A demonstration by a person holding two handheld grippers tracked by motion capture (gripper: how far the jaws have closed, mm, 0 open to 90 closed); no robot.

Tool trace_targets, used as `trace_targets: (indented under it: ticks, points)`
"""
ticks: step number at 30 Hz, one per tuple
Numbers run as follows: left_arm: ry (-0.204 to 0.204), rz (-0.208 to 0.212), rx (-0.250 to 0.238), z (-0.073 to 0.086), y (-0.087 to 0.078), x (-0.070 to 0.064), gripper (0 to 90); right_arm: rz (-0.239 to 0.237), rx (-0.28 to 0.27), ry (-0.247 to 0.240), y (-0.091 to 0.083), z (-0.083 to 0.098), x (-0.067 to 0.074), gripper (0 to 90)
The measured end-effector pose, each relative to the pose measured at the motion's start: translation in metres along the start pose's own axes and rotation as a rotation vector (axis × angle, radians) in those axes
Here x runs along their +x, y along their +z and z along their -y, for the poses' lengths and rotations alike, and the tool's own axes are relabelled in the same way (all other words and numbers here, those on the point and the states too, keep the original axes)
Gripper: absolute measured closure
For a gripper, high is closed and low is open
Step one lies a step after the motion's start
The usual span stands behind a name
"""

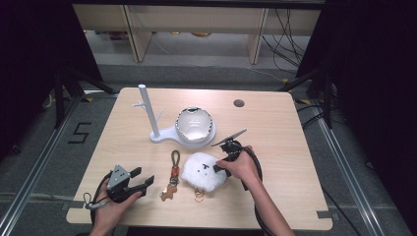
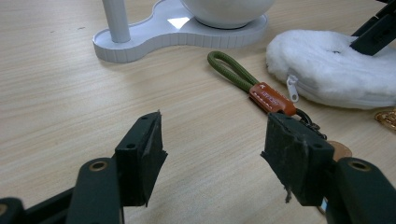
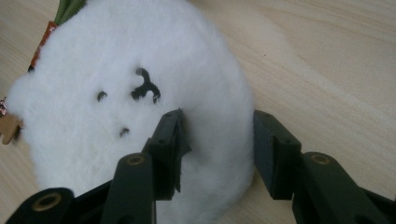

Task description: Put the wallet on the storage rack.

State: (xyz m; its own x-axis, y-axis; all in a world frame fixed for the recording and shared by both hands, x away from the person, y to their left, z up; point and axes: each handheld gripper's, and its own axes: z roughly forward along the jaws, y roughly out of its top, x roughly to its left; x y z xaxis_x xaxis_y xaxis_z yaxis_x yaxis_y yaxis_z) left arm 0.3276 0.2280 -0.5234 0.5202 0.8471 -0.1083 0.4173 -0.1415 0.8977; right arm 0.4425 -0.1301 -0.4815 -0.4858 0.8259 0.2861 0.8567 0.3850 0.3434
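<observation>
A white plush pouch with a small black face lies flat at the table's front middle. My right gripper is at its right edge. In the right gripper view the jaws press both sides of that edge of the pouch, one sunk into the fur, so the right gripper is shut on it. A keychain with a green loop, orange tag and brown charm lies just left of the pouch. My left gripper rests near the front left, open and holding nothing. In its own view the left gripper faces the keychain.
A white stand with an upright branched peg holds a white bowl behind the pouch. A gold ring lies in front of the pouch. A cable hole is at the back of the table.
</observation>
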Motion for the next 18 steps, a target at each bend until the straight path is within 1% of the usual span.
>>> trace_targets:
  ticks: [1, 2, 3, 4, 5, 6, 7, 8, 9, 10, 11, 12, 13, 14, 16, 17, 18]
  points:
    - [0.0, 0.0, 0.001, 0.0, 0.0, 0.0, 36.4, 0.0, 0.013, -0.011, 0.0, -0.0003, -0.0005, 59.6]
    - [0.0, 0.0, 0.001, 0.0, 0.0, 0.0, 36.4, 0.0, 0.013, -0.011, 0.0, -0.0003, -0.0005, 59.6]
    - [-0.001, 0.0, 0.0, 0.0, -0.0001, 0.0001, 36.4, -0.002, 0.014, -0.023, 0.0005, -0.001, -0.0004, 62.4]
    - [-0.001, 0.0, 0.0, 0.0, -0.0001, 0.0001, 36.4, -0.002, 0.014, -0.023, 0.0005, -0.001, -0.0004, 62.4]
    - [-0.002, 0.0, 0.0, 0.0, -0.0001, 0.0004, 36.4, 0.005, 0.042, 0.008, -0.0016, -0.0014, 0.0021, 66.4]
    - [-0.002, 0.0, 0.0, 0.0, -0.0001, 0.0004, 36.4, 0.005, 0.042, 0.008, -0.0016, -0.0014, 0.0021, 66.4]
    - [-0.003, -0.001, 0.0, 0.0, -0.0001, 0.0004, 36.4, -0.002, 0.019, -0.024, -0.0011, -0.0012, -0.0001, 69.0]
    - [-0.003, -0.001, 0.001, -0.0001, -0.0001, 0.0004, 36.4, 0.002, 0.02, -0.017, -0.0011, -0.0018, 0.0, 71.4]
    - [-0.003, 0.0, 0.003, -0.0001, 0.0, 0.0003, 36.4, -0.005, 0.01, -0.042, -0.0009, -0.0018, -0.0012, 75.0]
    - [-0.005, 0.001, 0.004, 0.0, 0.0, 0.0002, 36.4, -0.004, 0.009, -0.048, -0.0019, -0.0018, -0.0013, 76.3]
    - [-0.006, 0.001, 0.003, 0.0, 0.0, 0.0001, 36.4, 0.0, 0.015, -0.041, -0.0024, -0.0013, -0.0004, 77.3]
    - [-0.005, 0.0, 0.003, 0.0, -0.0001, 0.0001, 36.4, 0.0, 0.002, -0.062, -0.0019, -0.001, -0.0011, 78.1]
    - [-0.006, 0.0, 0.002, 0.0, -0.0001, 0.0001, 36.4, -0.003, -0.001, -0.066, -0.0027, -0.0006, -0.0006, 79.0]
    - [-0.007, 0.0, 0.002, 0.0, -0.0002, 0.0001, 36.3, 0.005, -0.003, -0.069, -0.0045, 0.001, 0.0004, 79.8]
    - [-0.009, 0.0, -0.002, 0.0002, -0.0001, 0.0002, 36.4, 0.017, -0.02, -0.108, -0.0057, 0.0024, 0.0014, 81.1]
    - [-0.008, 0.002, -0.004, 0.0002, 0.0001, 0.0003, 36.4, 0.01, -0.04, -0.132, -0.0066, 0.0037, 0.0018, 81.6]
    - [-0.008, 0.001, -0.001, 0.0001, 0.0, 0.0003, 36.4, 0.021, -0.049, -0.136, -0.0084, 0.0055, 0.0041, 81.8]
